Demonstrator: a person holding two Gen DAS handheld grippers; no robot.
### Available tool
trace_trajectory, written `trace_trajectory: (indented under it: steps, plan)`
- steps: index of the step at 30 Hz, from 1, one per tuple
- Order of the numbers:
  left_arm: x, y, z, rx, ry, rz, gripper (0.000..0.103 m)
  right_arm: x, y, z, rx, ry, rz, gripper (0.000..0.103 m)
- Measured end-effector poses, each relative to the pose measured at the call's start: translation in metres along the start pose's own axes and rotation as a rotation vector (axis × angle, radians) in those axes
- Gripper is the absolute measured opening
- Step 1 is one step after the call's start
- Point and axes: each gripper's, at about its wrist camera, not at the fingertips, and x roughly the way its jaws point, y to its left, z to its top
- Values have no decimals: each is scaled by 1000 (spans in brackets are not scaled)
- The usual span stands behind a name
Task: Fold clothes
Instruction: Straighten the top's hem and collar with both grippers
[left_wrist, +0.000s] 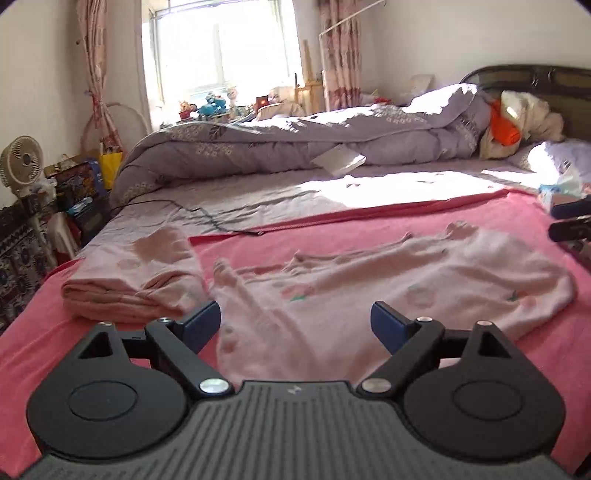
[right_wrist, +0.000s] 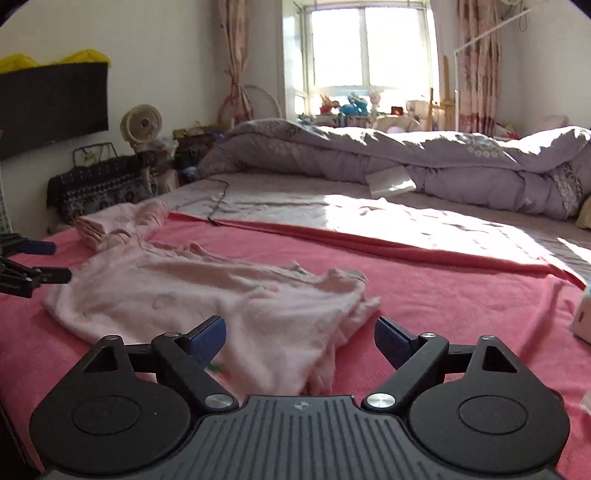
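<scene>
Left wrist view: left gripper (left_wrist: 295, 321) spread wide, blue pads (left_wrist: 388, 326) clear of any cloth, nothing clamped, hovering above the near edge of a pale pink garment (left_wrist: 388, 280). Garment spread loosely, wrinkled, on a pink blanket (left_wrist: 517, 218) over the bed. Just left of it, a folded pink stack (left_wrist: 140, 284), touching or nearly touching the garment's sleeve end; cannot tell which. Right gripper (left_wrist: 570, 219) poking in at the right edge, beside the garment's far side, fingers apart. Behind, a rumpled lilac quilt (left_wrist: 295, 140), a black cable (left_wrist: 207, 218) on the sheet, a white fan (left_wrist: 22, 162) by the wall. Right wrist view: right gripper (right_wrist: 300, 338) also wide apart, empty, poised over the garment's (right_wrist: 207, 291) bunched near corner. Folded stack (right_wrist: 110, 229) at the garment's far left end. Left gripper (right_wrist: 46, 262) at the left edge, fingers parted, tips near the garment's left side without gripping it. Pink blanket (right_wrist: 443, 288) beneath, quilt (right_wrist: 406, 155) and fan (right_wrist: 142, 123) beyond.
</scene>
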Motion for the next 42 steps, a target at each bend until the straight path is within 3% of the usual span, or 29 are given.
trace_trajectory:
  steps: [2, 3, 5, 7, 9, 10, 11, 12, 13, 14, 15, 17, 18, 21, 23, 26, 28, 31, 34, 36, 40, 42]
  plan:
    - [17, -4, 20, -17, -51, -156, 95, 31, 5, 26, 46, -85, 169, 98]
    - [30, -7, 27, -16, -47, -208, 95, 51, 3, 34, 106, -77, 239, 98]
    - [58, -6, 28, -40, 12, -285, 94, 102, -6, 44, 273, 20, 415, 98]
    - [84, 3, 11, -109, 98, -345, 94, 154, -13, 41, 454, 154, 500, 98]
    - [105, 8, -18, -161, 196, -317, 92, 201, -10, 31, 506, 306, 416, 96]
    - [107, 10, -26, -170, 188, -319, 92, 216, -9, 29, 491, 329, 368, 84]
    - [101, 12, -23, -180, 161, -334, 93, 221, -9, 34, 444, 284, 313, 82]
    - [96, 14, -22, -186, 133, -348, 95, 225, -7, 42, 397, 261, 189, 82]
    - [97, 15, -25, -191, 129, -366, 97, 226, -6, 46, 367, 244, 70, 77]
    - [102, 16, -28, -205, 153, -378, 97, 224, -6, 50, 346, 218, -6, 79]
    - [103, 18, -29, -216, 161, -378, 97, 218, -4, 52, 344, 206, 1, 81]
    - [98, 22, -30, -232, 133, -402, 98, 205, 7, 51, 347, 212, 164, 88]
    - [97, 24, -31, -244, 126, -410, 98, 203, 17, 50, 341, 248, 256, 88]
    - [93, 28, -32, -266, 101, -422, 98, 217, 48, 49, 327, 358, 379, 92]
    - [90, 29, -33, -266, 85, -419, 98, 243, 58, 49, 349, 398, 350, 94]
    - [82, 32, -33, -278, 57, -396, 98, 268, 62, 61, 338, 352, 260, 93]
    - [69, 34, -33, -275, 49, -329, 98, 273, 67, 76, 341, 341, 193, 92]
    - [48, 39, -36, -202, 46, -248, 101, 268, 87, 84, 295, 365, 314, 94]
    - [44, 50, -41, -188, 76, -200, 101, 277, 113, 76, 265, 460, 465, 100]
    - [46, 57, -44, -214, 95, -201, 101, 303, 131, 68, 230, 514, 463, 103]
    - [43, 58, -46, -202, 95, -205, 102, 323, 141, 94, 220, 445, 319, 102]
    - [42, 59, -47, -202, 93, -209, 102, 315, 132, 96, 323, 446, 410, 101]
